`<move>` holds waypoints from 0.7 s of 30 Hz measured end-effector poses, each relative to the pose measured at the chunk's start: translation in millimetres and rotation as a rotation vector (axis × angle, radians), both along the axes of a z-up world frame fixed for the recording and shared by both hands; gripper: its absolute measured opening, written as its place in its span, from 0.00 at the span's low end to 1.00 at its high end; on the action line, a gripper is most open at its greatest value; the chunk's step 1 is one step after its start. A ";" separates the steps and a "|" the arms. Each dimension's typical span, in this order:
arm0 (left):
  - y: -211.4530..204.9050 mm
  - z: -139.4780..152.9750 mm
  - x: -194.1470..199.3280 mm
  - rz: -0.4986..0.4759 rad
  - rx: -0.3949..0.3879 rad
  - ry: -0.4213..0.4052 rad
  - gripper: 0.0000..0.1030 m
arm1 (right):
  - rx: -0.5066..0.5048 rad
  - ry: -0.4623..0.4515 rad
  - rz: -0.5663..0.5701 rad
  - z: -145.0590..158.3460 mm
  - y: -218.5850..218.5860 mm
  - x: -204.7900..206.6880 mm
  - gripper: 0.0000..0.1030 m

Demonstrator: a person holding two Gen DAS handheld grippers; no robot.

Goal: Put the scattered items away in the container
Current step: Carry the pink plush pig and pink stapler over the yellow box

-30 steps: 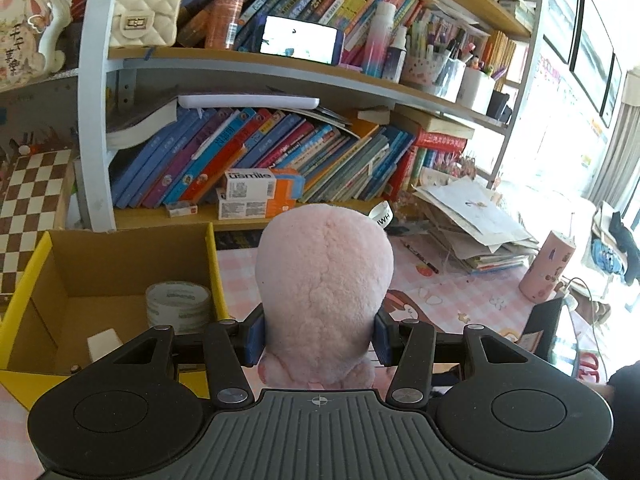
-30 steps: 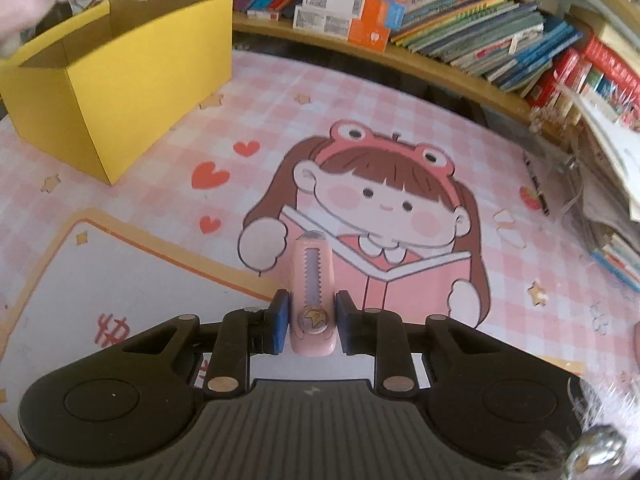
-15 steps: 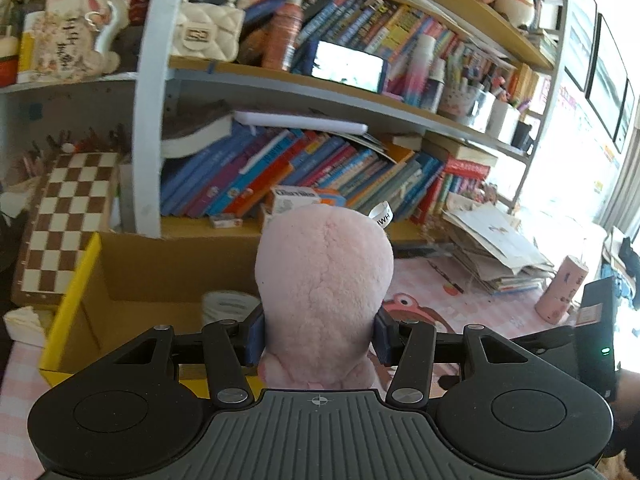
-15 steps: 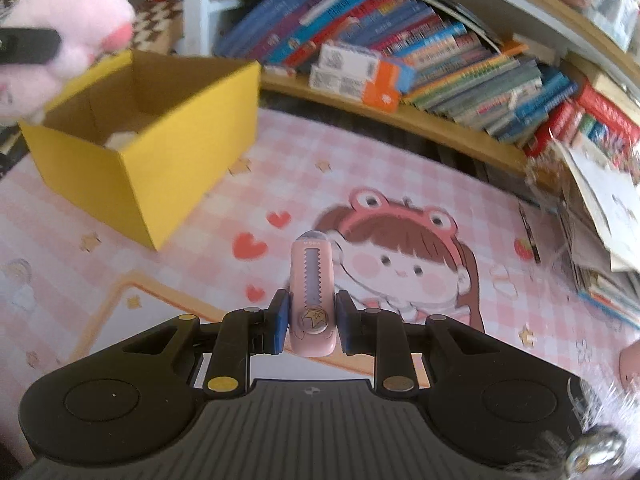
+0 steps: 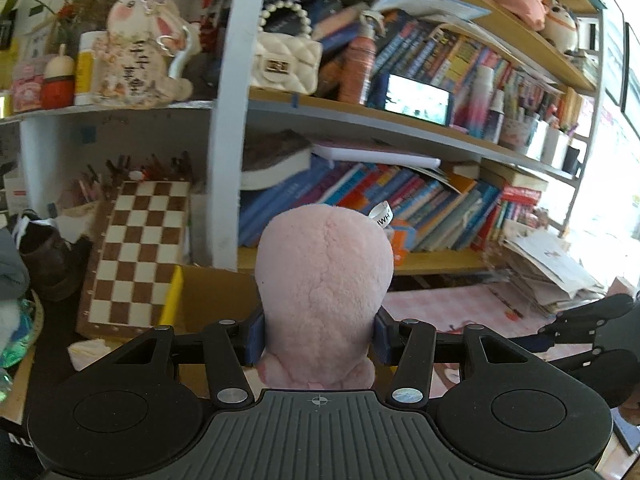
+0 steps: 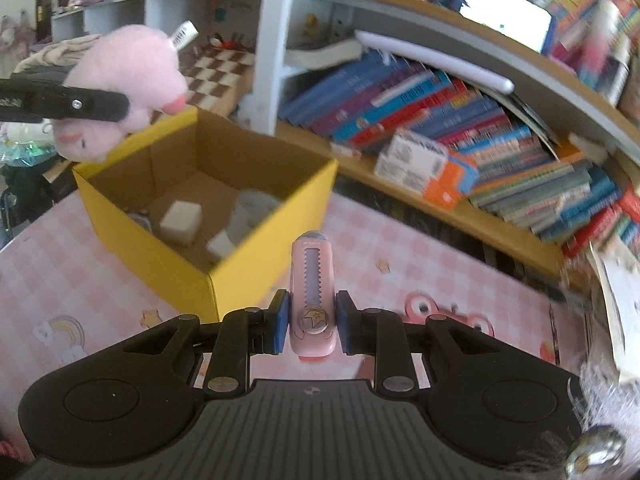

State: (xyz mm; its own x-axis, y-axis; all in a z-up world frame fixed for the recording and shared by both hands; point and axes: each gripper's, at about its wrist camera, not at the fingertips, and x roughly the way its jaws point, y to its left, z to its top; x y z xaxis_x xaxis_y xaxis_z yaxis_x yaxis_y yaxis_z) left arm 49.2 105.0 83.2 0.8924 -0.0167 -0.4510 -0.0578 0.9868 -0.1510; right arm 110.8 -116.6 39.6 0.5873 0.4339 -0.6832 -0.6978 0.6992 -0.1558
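Box [image 6: 276, 216] already holds several items. L claw [image 5: 318, 340] clamped on pink plush [image 5: 324, 280] above box; R claw [image 6: 310, 322] clamped on pink cutter [image 6: 313, 300]. Both await drop-in.

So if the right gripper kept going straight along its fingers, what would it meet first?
Probably the near corner of the yellow box, just beyond the pink utility knife that the right gripper holds; depth is uncertain.
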 end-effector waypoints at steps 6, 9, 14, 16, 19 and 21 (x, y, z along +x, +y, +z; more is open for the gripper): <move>18.4 -2.9 5.8 0.029 0.001 0.003 0.48 | -0.003 -0.024 0.058 10.2 29.8 6.6 0.22; 25.7 -6.5 10.3 0.038 -0.005 0.012 0.48 | -0.003 -0.029 0.078 12.6 42.7 11.6 0.22; 32.3 -16.2 23.1 0.047 -0.010 0.029 0.48 | -0.007 -0.036 0.108 13.9 62.7 20.4 0.22; 34.0 -20.6 28.6 0.046 -0.006 0.040 0.48 | -0.011 -0.038 0.122 13.9 69.6 23.7 0.22; 37.6 -28.4 38.1 0.044 0.000 0.063 0.48 | -0.016 -0.038 0.134 13.5 77.4 28.9 0.22; 41.6 -34.2 45.4 0.046 -0.013 0.079 0.48 | -0.015 -0.030 0.136 11.7 82.4 34.5 0.22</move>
